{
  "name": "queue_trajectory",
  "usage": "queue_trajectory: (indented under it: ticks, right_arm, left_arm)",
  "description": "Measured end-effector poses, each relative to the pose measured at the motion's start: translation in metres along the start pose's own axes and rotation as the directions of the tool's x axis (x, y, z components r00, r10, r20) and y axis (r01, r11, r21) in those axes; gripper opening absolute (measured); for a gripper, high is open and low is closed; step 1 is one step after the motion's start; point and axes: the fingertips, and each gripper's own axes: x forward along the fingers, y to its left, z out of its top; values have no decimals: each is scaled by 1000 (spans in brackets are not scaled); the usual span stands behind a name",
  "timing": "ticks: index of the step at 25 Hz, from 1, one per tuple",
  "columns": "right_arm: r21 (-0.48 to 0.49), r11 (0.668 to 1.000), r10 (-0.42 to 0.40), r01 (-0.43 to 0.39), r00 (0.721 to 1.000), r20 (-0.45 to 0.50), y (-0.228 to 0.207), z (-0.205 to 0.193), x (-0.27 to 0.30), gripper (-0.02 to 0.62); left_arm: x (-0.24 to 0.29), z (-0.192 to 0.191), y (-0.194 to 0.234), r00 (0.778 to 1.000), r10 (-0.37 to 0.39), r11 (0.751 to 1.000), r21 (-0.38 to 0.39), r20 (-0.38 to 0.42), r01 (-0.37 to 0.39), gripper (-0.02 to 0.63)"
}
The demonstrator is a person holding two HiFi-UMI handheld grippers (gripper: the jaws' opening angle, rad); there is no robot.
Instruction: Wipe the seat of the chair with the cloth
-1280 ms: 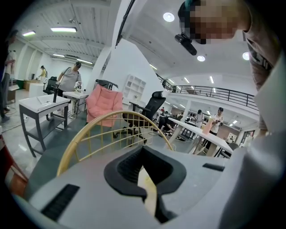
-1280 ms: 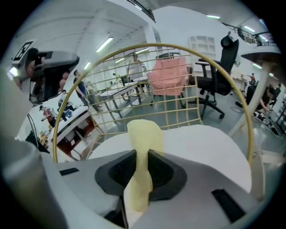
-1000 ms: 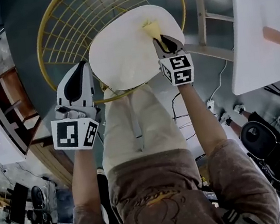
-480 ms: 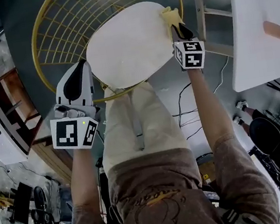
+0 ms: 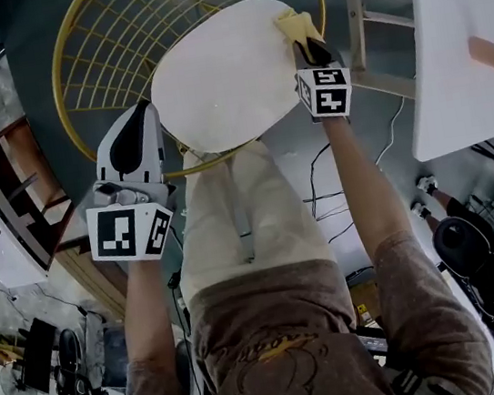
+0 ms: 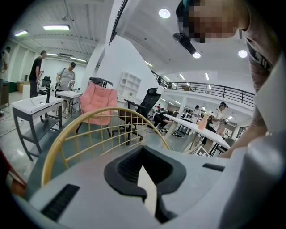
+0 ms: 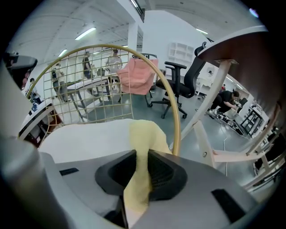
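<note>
- Cloth (image 5: 293, 23) (image 7: 144, 136) of soft pale-yellow fabric lies bunched on the far right edge of the seat, with 1 end drawn into a narrow fold that runs back into the right gripper (image 5: 304, 43) (image 7: 138, 169).
- The right gripper's 2 black ribbed jaws are pinched on that fold. Its grey body and marker cube hang over the seat's right rim.
- The smooth, off-white oval chair seat (image 5: 220, 76) (image 7: 80, 136) is matte and looks lightly padded. The person's pale trousers stand just at its near edge.
- A yellow metal hoop (image 7: 175, 112) (image 6: 107, 110) rings the seat, and a curved grid of thin yellow wires rises from it as the backrest on the far left side.
- The left gripper (image 5: 139, 116) (image 6: 144, 154) is held off the seat, beside its near left edge and just outside the hoop. Its black jaws are pressed together at the tips, with nothing between them.
- A flat white tabletop (image 5: 454, 41) on pale wooden legs stands to the right of the chair, apart from it, on a grey floor.
</note>
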Motion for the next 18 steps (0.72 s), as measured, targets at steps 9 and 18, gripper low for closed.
queue_trajectory:
  ticks: [9,18]
  right_arm:
    - [22,998,51,-51,998,-31,35,-11,12,95]
    - [91,987,133,-129,990,-37,94,-24,21,95]
  left_arm:
    - [-1,2,6,1000,5,1000,-1,-2,-5,8]
    - [-3,-2,11,1000,11,1000,-8,-3,-11,8]
